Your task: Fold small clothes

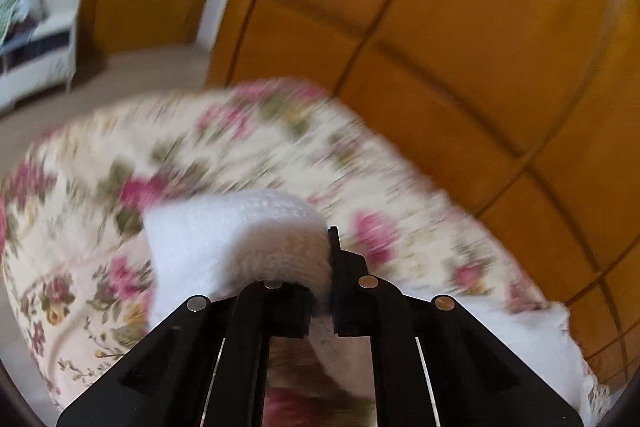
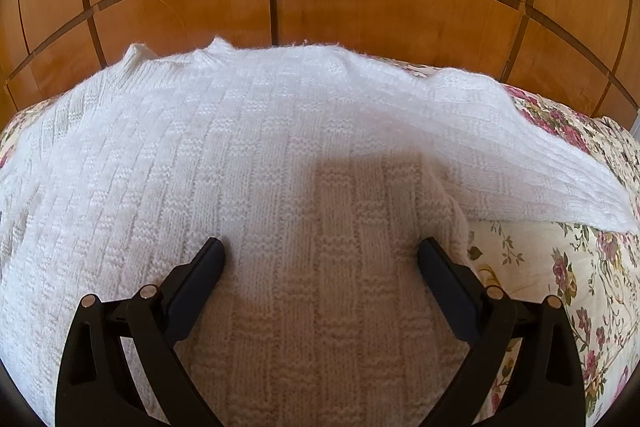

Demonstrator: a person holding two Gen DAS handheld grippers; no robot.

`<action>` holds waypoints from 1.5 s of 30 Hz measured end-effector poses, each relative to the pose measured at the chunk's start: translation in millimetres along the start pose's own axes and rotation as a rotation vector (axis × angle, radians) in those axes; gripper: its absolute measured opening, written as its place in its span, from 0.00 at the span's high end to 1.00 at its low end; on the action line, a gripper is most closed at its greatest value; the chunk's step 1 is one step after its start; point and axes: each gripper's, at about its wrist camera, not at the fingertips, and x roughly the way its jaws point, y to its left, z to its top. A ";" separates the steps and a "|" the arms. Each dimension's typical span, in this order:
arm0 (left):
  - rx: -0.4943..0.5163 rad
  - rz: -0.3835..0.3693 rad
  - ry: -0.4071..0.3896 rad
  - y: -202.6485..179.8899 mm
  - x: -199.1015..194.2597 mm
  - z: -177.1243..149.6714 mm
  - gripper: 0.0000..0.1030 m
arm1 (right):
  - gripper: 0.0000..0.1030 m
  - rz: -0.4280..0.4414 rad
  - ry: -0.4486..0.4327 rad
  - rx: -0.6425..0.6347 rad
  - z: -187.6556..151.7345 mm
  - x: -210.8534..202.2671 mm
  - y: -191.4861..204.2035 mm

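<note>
White knit sweater flat on floral bedspread, edge clenched in left claw, right claw spread wide.

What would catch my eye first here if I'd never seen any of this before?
Probably the white knit sweater, spread wide over a flowered bedspread, with the open right gripper poised just above it. In the blurred left view, the left gripper is shut on a bunched piece of white knit raised off the bedspread. Behind it all stand glossy orange wood panels.
</note>
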 end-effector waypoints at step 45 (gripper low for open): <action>0.672 -0.511 0.048 -304.4 -50.0 -231.0 0.23 | 0.06 0.032 -0.006 0.027 -0.9 1.1 -5.5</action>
